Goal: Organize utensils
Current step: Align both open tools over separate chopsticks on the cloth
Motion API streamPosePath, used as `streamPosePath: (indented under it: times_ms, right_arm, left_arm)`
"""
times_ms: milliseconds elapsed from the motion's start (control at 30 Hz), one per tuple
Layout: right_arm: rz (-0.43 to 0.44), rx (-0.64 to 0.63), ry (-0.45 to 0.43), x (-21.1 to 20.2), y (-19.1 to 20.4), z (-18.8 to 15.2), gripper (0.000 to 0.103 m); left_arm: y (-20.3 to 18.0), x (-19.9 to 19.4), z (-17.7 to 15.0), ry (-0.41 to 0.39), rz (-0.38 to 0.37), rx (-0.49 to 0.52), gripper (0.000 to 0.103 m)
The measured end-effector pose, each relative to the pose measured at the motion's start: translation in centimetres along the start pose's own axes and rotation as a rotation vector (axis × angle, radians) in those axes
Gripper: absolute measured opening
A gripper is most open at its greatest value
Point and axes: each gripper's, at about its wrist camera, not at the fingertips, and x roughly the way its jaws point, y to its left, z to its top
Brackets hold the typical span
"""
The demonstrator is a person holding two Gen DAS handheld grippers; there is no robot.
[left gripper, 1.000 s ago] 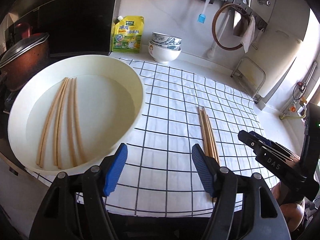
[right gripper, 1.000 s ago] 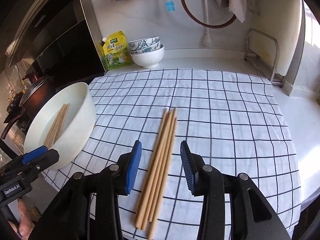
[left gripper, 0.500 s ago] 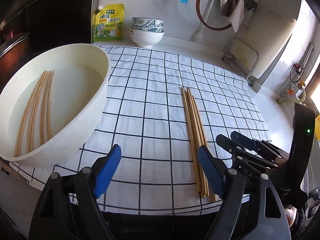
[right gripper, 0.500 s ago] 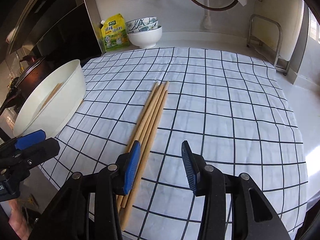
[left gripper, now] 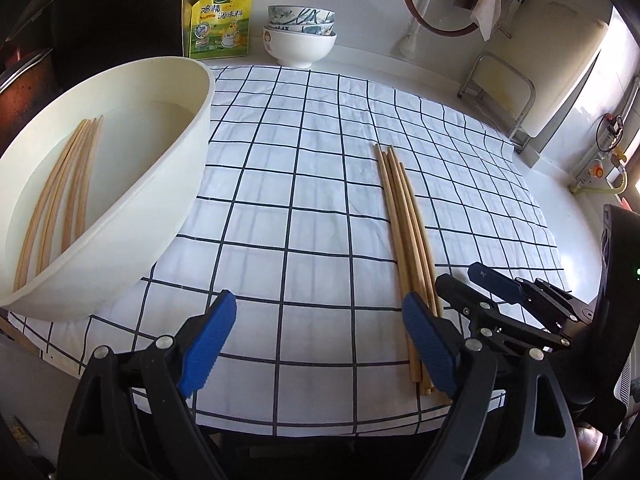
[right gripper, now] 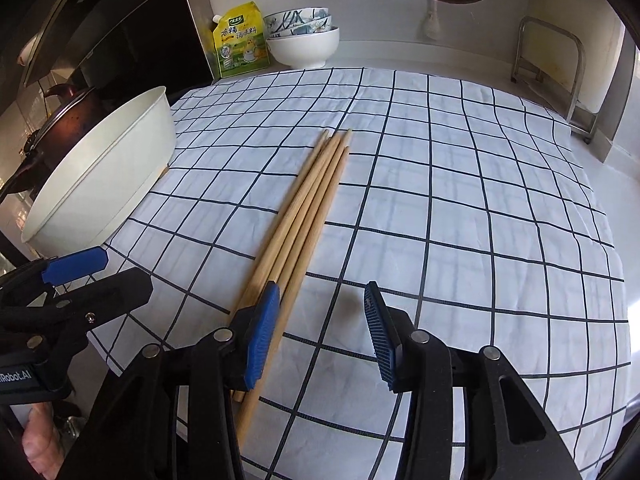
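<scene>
Several wooden chopsticks [left gripper: 404, 220] lie bundled on the checked cloth [left gripper: 304, 184]; they also show in the right wrist view [right gripper: 308, 204]. More chopsticks [left gripper: 60, 196] lie inside the large cream bowl [left gripper: 160, 196] at the left. My left gripper [left gripper: 316, 340] is open and empty, low over the cloth's near edge, its right pad beside the bundle's near end. My right gripper [right gripper: 320, 328] is open and empty, its left pad over the bundle's near end. The right gripper also appears in the left wrist view [left gripper: 492, 284], and the left gripper in the right wrist view [right gripper: 76, 272].
A yellow seasoning pouch [left gripper: 220, 24] and stacked bowls [left gripper: 300, 40] stand at the back by the wall. A dark lidded pot [right gripper: 68, 116] sits left of the cream bowl [right gripper: 108, 168]. A metal rack [left gripper: 500, 92] stands at the back right.
Both grippers have drawn back toward the cloth's near edge and dropped lower. The left view has swung right, away from the bowl. The chopsticks have not moved.
</scene>
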Motion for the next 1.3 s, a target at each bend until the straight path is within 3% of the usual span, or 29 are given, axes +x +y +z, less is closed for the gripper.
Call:
streamPosePath:
  times_ms: [267,833,1300]
  right_arm:
    - [-0.038,-0.024,0.016,0.1,0.3,-0.1,0.046]
    - [-0.085,0.063,-0.002,-0.6,-4.0,-0.1,0.046]
    - [-0.030,0.077,-0.045,-1.2,-4.5,-0.2,0.048]
  left_arm:
    - [0.0,0.5,-0.3,0.001,0.033,0.015,0.083]
    - [-1.5,2.3,0.4,0.008,0.032,0.033,0.083]
    - [-3.5,3.7,1.2,0.000,0.039,0.060,0.083]
